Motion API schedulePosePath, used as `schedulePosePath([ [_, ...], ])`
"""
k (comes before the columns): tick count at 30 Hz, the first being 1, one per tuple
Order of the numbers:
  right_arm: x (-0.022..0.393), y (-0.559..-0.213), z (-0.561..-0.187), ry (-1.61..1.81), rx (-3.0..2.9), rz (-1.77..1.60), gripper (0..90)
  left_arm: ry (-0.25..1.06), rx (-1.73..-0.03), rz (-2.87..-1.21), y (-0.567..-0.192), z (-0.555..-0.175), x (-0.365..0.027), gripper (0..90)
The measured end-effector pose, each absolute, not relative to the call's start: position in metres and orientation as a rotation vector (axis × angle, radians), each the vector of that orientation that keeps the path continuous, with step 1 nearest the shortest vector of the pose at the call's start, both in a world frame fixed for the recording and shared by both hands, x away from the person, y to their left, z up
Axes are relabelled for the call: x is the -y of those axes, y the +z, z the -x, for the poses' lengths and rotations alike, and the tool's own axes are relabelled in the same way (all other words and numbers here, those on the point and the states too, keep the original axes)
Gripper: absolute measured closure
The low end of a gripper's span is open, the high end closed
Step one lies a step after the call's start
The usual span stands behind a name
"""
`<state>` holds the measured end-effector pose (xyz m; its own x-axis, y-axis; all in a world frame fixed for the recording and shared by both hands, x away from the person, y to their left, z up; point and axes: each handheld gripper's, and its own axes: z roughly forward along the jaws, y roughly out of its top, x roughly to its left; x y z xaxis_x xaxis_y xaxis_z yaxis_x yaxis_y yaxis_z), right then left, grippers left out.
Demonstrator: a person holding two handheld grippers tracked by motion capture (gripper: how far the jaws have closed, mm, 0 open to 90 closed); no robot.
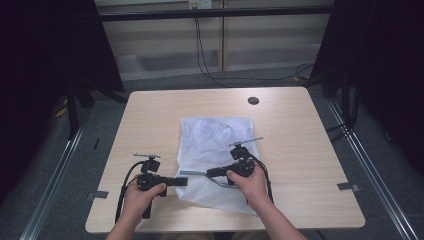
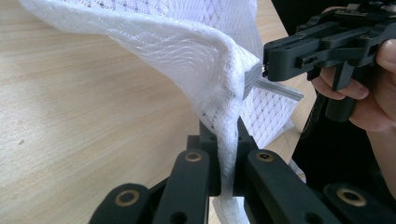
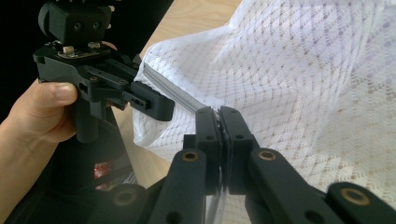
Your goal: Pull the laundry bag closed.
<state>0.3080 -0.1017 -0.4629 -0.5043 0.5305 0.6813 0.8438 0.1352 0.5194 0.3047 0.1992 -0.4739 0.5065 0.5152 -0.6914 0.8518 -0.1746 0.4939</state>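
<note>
The white mesh garment (image 1: 215,150) lies on the counter (image 1: 300,150), its long axis running away from the person. The left gripper (image 2: 228,154) jaws pinch its near-left edge. The right gripper (image 3: 219,135) jaws clamp the grey hanger (image 1: 200,173), which lies crosswise inside the near hem.

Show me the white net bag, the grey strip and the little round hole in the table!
white net bag (image 1: 210,137), high view, its middle.
grey strip (image 2: 279,88), left gripper view, its free end.
round hole (image 1: 253,100), high view, its centre.

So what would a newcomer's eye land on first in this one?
Most likely the white mesh bag, spread across the middle of the light wooden table. Next, both claws at its near edge: the left claw is shut on a pinched fold of the mesh, and the right claw is shut on the bag's grey strip.
</note>
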Motion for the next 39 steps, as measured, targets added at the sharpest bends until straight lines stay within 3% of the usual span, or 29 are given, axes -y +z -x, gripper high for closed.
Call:
schedulePosePath([
  [39, 0.115, -0.462, -0.307, -1.317, 2.075, 1.346, 87.0, -0.424, -1.124, -1.836, -0.471, -0.304, -0.202, 89.1],
])
